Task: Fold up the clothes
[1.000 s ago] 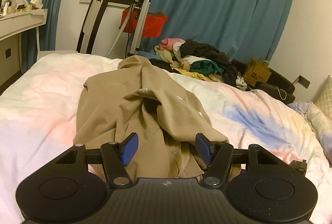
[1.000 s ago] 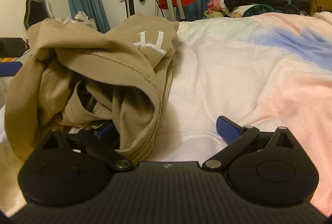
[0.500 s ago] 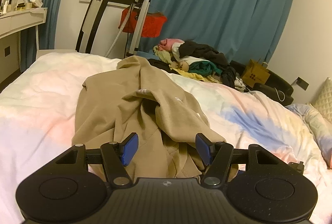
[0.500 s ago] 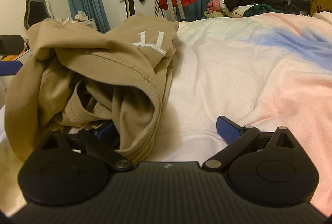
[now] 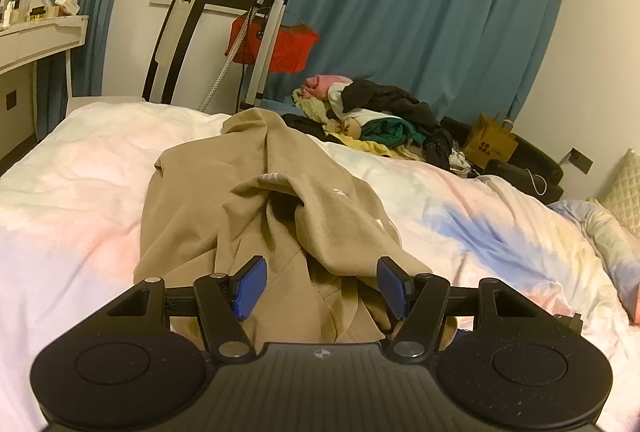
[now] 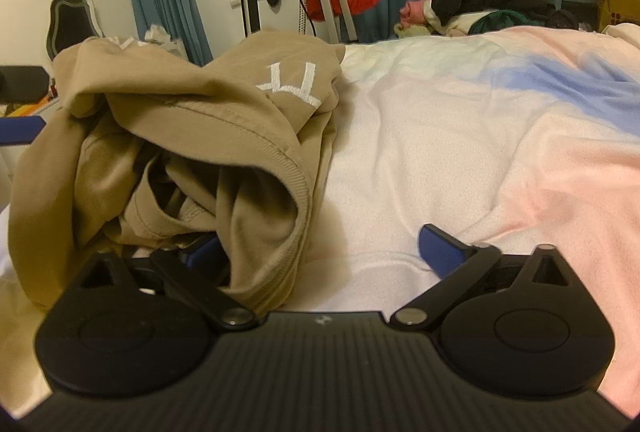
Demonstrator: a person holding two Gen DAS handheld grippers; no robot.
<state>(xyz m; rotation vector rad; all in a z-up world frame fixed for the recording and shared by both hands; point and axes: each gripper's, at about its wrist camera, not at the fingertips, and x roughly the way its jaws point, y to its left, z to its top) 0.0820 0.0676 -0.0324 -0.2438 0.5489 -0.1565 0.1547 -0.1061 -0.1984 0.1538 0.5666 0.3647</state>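
the tan sweatshirt (image 5: pixel 256 216) lies crumpled in a heap on the bed (image 5: pixel 80 184), well short of the pile of other clothes (image 5: pixel 376 120) at the bed's far edge; it looks soft, limp and fairly thick, likely to sag and slide on itself, so a ribbed hem or a shoulder seam seems the surest place to take hold. the left tool (image 5: pixel 318 286) stands apart over the sweatshirt's near edge, clamping nothing. the right tool (image 6: pixel 320 248), at the sweatshirt's right side, is spread wide with a fold draped over its left finger, gripping nothing.
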